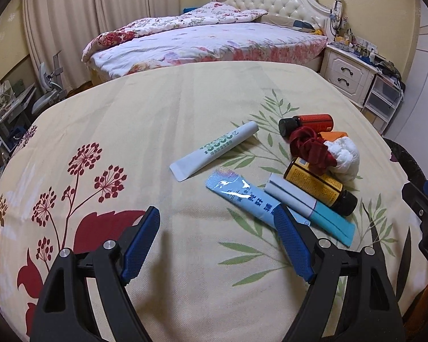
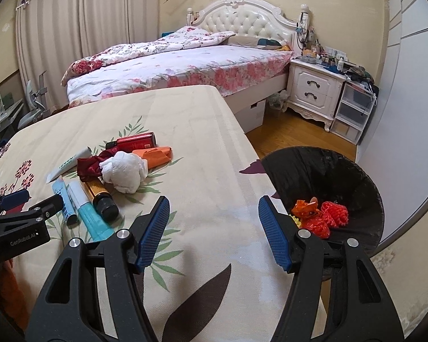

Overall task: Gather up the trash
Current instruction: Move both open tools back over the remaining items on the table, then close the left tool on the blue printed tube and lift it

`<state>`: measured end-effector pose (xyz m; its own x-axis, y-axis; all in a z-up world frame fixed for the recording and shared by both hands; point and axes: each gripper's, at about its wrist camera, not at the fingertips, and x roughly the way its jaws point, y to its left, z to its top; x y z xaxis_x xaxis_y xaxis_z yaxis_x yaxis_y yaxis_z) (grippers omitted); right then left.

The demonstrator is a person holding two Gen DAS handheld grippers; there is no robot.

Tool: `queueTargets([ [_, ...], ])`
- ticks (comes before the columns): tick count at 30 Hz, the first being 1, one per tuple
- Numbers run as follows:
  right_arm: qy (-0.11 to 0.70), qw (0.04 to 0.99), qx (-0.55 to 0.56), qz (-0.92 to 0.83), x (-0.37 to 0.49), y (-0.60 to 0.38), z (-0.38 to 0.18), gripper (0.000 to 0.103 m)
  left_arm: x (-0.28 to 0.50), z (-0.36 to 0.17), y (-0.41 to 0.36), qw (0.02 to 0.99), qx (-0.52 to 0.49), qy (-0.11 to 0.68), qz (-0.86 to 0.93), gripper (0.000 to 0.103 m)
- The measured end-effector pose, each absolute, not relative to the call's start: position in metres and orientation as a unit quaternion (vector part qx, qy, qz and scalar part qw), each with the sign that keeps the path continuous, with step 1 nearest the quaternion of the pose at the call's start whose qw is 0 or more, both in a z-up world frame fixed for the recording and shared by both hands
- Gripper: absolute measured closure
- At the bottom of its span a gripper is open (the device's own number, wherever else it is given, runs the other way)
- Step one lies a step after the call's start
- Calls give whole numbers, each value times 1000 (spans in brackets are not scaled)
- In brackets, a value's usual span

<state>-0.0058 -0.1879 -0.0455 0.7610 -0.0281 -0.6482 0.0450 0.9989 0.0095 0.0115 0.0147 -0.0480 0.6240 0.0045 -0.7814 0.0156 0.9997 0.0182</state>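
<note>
The trash sits heaped on the floral tablecloth (image 1: 128, 119) – tubes, bottles, a white paper wad (image 2: 124, 172) – near the black bin (image 2: 328, 171) at the table's edge, handy for dropping. Both the left gripper (image 1: 216, 242) and right gripper (image 2: 212, 232) hang released and empty, the left one nearest the blue tube (image 1: 242, 196) – likely the next pick

Left gripper (image 1: 216, 219) of matte black plastic arms, blue ribbed finger pads (image 1: 141, 242), round silver screws at the joints, matching right gripper (image 2: 211, 209), white "GenRobot.AI" lettering on black housing at left frame edge
</note>
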Motion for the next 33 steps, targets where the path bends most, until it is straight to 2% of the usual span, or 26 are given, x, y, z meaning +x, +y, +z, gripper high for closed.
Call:
queueTargets([
  [27, 349, 937, -4, -8, 0, -176, -52, 40, 25, -53, 16, 889, -4, 457, -21, 24],
  [31, 350, 937, -4, -9, 0, -175, -52, 40, 31, -54, 6, 891, 19, 452, -31, 34],
  [33, 349, 937, -5, -9, -1, -175, -52, 40, 32, -53, 3, 893, 27, 448, -36, 44],
])
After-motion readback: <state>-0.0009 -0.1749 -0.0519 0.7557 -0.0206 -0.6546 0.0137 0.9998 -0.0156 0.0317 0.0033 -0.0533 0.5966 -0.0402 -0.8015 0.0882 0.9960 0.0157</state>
